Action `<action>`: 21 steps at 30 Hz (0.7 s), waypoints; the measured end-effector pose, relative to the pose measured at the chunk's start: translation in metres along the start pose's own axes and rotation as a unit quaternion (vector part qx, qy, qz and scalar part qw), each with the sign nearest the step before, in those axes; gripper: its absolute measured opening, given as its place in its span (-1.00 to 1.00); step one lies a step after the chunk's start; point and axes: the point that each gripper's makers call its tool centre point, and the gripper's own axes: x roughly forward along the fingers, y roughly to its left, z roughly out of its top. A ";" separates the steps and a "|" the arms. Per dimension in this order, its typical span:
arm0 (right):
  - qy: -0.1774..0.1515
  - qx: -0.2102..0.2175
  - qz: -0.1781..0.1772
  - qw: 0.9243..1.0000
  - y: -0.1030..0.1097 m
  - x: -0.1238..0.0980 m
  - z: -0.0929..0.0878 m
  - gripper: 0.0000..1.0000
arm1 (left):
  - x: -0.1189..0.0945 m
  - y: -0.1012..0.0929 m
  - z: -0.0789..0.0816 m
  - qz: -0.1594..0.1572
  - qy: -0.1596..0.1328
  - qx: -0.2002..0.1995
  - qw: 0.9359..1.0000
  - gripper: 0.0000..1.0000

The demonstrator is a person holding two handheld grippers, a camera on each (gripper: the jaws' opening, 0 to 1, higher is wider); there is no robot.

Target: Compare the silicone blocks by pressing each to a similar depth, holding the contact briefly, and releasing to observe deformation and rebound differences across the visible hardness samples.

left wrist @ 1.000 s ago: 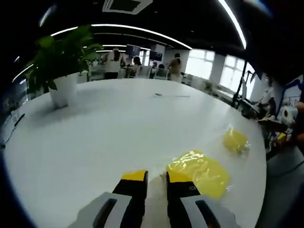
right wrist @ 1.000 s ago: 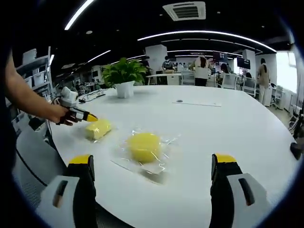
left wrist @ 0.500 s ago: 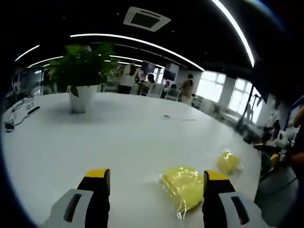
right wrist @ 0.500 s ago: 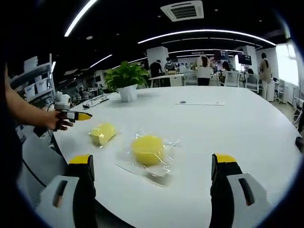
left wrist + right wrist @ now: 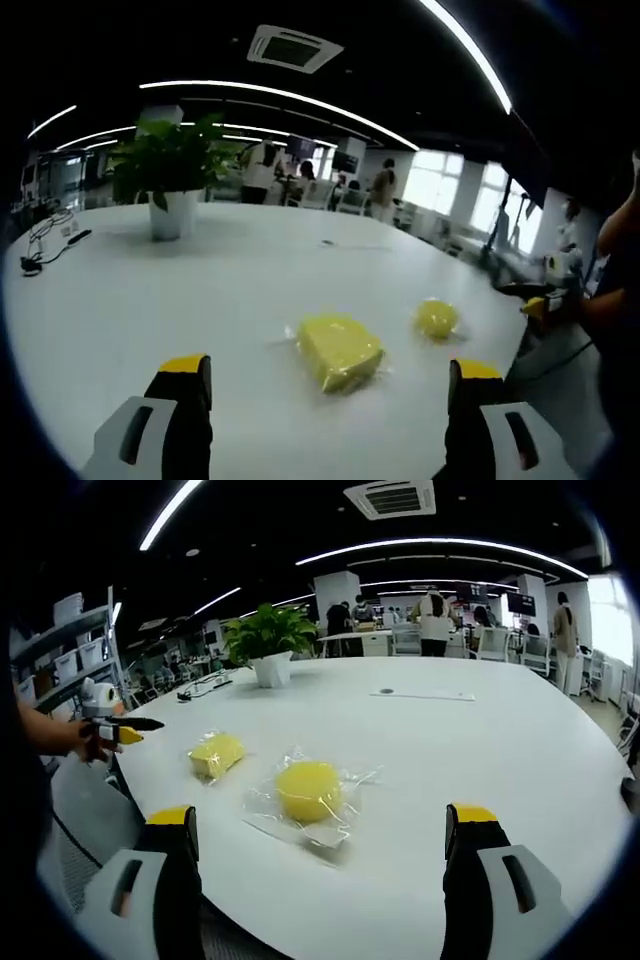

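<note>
Jaws on the left gripper (image 5: 325, 400) now stand wide apart, holding nothing; a second ago they were almost shut, just beside the square yellow block (image 5: 340, 351). It has pulled back, so that block lies free on the white table (image 5: 150, 300). The press there looks done. The right gripper (image 5: 320, 845) is spread wide too, empty, with the round yellow block (image 5: 307, 789) ahead in its clear wrap. That one is likely next.

A rectangular yellow silicone block (image 5: 339, 352) lies flat on the white table in clear wrap. To its right a round yellow block (image 5: 307, 789) sits in a crinkled transparent bag, apparently undeformed.
</note>
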 end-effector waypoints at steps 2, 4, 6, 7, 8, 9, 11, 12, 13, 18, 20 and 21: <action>0.000 -0.013 0.013 1.000 0.004 0.002 0.002 0.93 | -0.006 -0.002 0.000 0.002 -0.006 -0.012 1.000 1.00; 0.026 -0.050 0.026 0.998 0.007 0.004 0.001 0.93 | -0.011 -0.003 0.002 0.005 -0.012 -0.018 1.000 1.00; 0.006 -0.040 0.028 0.999 0.004 0.005 0.014 0.93 | -0.014 -0.005 0.004 0.003 -0.017 -0.028 0.999 1.00; 0.005 -0.036 0.034 0.999 0.003 0.006 0.018 0.93 | -0.015 -0.004 0.004 0.004 -0.016 -0.028 0.999 1.00; 0.007 -0.037 0.033 0.999 -0.001 0.007 0.022 0.93 | -0.016 -0.003 0.004 0.005 -0.015 -0.027 1.000 1.00; 0.003 -0.043 0.034 0.998 -0.002 0.007 0.026 0.93 | -0.016 -0.003 0.004 0.006 -0.016 -0.027 1.000 1.00; -0.002 -0.038 0.037 0.999 -0.005 0.007 0.034 0.93 | -0.016 0.000 0.007 0.008 -0.015 -0.028 0.999 1.00; -0.008 -0.032 0.034 0.999 -0.007 0.007 0.037 0.93 | -0.016 0.000 0.009 0.008 -0.017 -0.029 0.999 1.00; -0.019 -0.017 0.031 0.999 -0.009 0.007 0.040 0.93 | -0.016 0.000 0.012 0.007 -0.021 -0.030 0.999 1.00; -0.011 -0.010 0.029 0.999 -0.005 0.005 0.029 0.93 | -0.007 0.002 0.017 0.010 -0.022 -0.033 0.999 1.00; 0.002 -0.032 0.034 0.999 -0.002 0.003 0.025 0.93 | -0.003 0.000 0.019 0.004 -0.019 -0.032 0.999 1.00; 0.001 -0.039 0.034 0.999 -0.002 0.003 0.027 0.93 | -0.001 -0.003 0.021 -0.001 -0.019 -0.030 0.999 1.00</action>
